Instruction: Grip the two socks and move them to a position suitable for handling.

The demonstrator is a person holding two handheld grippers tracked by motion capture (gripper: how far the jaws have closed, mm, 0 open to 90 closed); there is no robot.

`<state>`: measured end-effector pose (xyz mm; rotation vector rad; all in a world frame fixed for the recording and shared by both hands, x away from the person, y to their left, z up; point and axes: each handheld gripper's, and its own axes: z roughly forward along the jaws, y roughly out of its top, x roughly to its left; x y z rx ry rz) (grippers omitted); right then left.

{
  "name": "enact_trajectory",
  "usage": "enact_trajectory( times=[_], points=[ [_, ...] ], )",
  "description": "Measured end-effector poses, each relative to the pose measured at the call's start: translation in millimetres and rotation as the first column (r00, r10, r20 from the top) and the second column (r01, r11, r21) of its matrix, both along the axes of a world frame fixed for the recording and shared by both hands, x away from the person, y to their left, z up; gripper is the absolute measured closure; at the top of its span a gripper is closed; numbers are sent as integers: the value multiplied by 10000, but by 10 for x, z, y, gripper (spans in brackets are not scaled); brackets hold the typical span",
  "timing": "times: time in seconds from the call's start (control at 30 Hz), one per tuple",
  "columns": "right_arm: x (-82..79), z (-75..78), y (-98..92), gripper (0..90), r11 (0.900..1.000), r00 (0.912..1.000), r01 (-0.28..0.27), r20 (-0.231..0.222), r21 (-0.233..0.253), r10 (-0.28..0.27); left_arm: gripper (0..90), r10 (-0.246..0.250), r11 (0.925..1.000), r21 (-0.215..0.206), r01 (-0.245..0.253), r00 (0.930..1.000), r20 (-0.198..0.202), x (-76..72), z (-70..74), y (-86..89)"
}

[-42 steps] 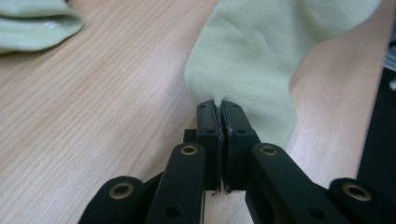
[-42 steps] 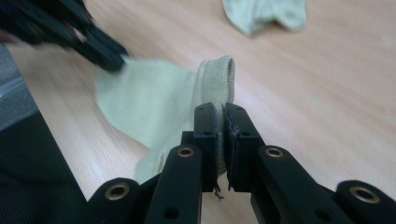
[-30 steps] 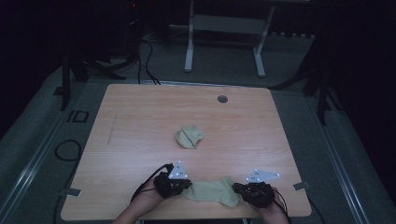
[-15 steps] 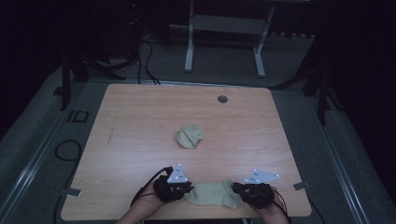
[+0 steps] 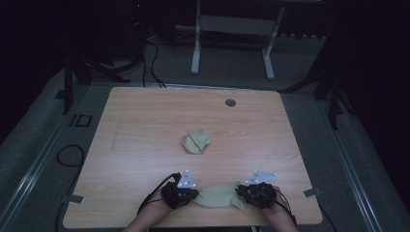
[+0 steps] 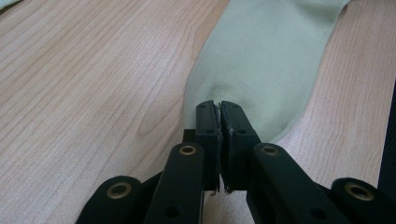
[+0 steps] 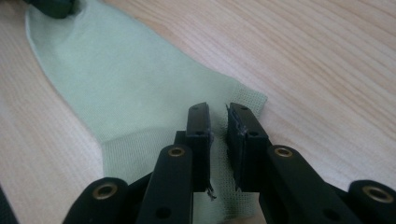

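Pale-green sock (image 5: 220, 195) lain flat at worktop (image 5: 145, 125) near edge | left gripper (image 6: 218, 108) clamped on toe | right gripper (image 7: 217, 114) held narrowly parted over cuff

A light wooden table (image 5: 145, 125) with a visible grain stood in the middle of a dim room, the light falling mostly on its top. A small round dark grommet (image 5: 230, 102) sat near its far edge. Around it the floor (image 5: 38, 159) was grey and looked carpeted, though the gloom made that hard to judge. Pale metal rails (image 5: 29, 179) ran along the floor at either side of the table. Beyond the far edge stood a white metal frame (image 5: 232, 29) on two legs. Black cables (image 5: 150, 63) trailed over the floor at the far left, and a cable loop (image 5: 70, 155) lay beside the table's left edge. The far background was almost black.
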<state>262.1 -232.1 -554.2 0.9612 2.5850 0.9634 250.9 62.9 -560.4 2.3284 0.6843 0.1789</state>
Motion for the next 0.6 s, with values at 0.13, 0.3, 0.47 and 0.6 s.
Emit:
enact_trajectory(
  times=[0.13, 0.3, 0.47, 0.6],
  points=[
    [9, 2, 15, 752, 9999, 9999, -120, -9, -38, 120, 861, -30, 10000, 13, 30, 10000, 15, -10, 1, -6],
    [-17, 43, 36, 703, 9995, 9995, -308, -55, -60, 308, 799, -291, 9994, -188, 289, 9995, -99, -31, 23, 10],
    [28, 156, 54, 626, 9994, 9994, -343, -29, -36, 343, 651, -352, 9990, -288, 351, 9994, -30, -60, 78, 85],
    [115, 306, 38, 547, 9998, 9990, -207, 398, 46, 205, 580, 0, 9981, -617, 6, 10000, 86, -81, 113, 210]
  ],
)
